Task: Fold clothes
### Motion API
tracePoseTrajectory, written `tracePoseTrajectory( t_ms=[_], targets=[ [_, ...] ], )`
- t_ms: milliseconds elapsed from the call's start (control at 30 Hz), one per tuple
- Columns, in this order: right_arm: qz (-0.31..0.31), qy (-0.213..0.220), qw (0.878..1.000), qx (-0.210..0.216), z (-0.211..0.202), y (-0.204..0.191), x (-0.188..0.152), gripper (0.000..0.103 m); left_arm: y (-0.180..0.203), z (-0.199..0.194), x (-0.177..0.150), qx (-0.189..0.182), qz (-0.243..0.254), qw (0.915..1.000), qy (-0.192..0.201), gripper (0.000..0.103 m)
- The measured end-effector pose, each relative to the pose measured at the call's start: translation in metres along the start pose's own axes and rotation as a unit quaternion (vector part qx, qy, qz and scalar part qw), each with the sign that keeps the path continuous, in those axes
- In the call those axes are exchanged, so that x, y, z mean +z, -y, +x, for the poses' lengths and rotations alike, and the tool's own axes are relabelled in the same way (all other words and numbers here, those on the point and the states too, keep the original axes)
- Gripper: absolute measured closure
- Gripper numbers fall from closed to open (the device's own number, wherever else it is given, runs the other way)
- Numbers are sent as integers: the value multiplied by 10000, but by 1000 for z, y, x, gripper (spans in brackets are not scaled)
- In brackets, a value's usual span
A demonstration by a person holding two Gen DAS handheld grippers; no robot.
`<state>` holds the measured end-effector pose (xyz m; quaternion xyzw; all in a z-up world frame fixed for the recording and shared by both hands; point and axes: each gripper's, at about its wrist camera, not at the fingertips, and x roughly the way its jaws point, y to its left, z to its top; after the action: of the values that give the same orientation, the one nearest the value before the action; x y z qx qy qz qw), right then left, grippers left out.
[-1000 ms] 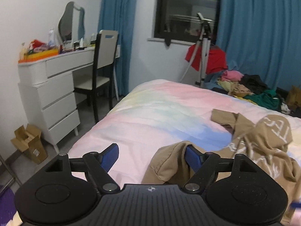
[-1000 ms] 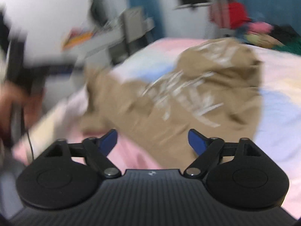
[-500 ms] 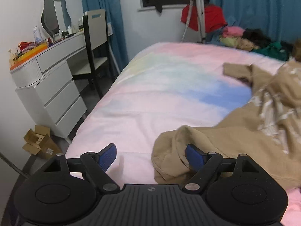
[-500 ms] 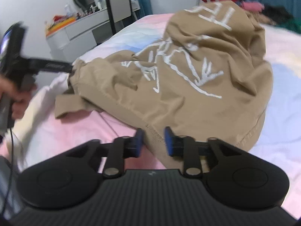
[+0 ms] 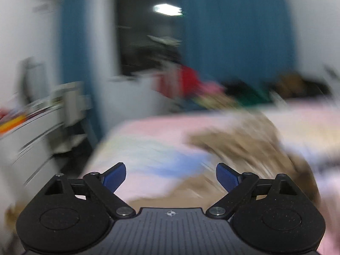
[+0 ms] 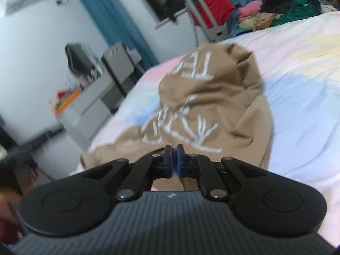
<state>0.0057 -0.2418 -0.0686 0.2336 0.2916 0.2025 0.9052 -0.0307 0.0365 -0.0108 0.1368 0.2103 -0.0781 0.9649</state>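
A tan shirt (image 6: 210,106) with white lettering lies bunched on the pastel bed cover (image 6: 297,89). My right gripper (image 6: 174,159) is shut on the shirt's near hem and holds it off the bed. In the blurred left wrist view the same tan shirt (image 5: 240,148) spreads across the bed (image 5: 148,140). My left gripper (image 5: 171,176) is open and empty above the shirt's near edge, with cloth below it.
A white dresser (image 6: 89,106) and a chair (image 6: 119,63) stand left of the bed. A pile of clothes (image 6: 276,12) and a metal stand (image 6: 204,8) are at the far side, with blue curtains (image 5: 233,42) behind.
My right gripper closed fully on the shirt hem and lifted it. My left gripper swung up and to the right, so its view is blurred, and stayed open.
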Motion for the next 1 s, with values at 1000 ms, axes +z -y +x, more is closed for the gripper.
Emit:
tracePoseTrajectory(
  t_ms=[1000],
  targets=[
    [-674, 184, 9937, -881, 8, -6, -15, 94, 69, -18, 24, 1532, 699, 9723, 1621, 8]
  ],
)
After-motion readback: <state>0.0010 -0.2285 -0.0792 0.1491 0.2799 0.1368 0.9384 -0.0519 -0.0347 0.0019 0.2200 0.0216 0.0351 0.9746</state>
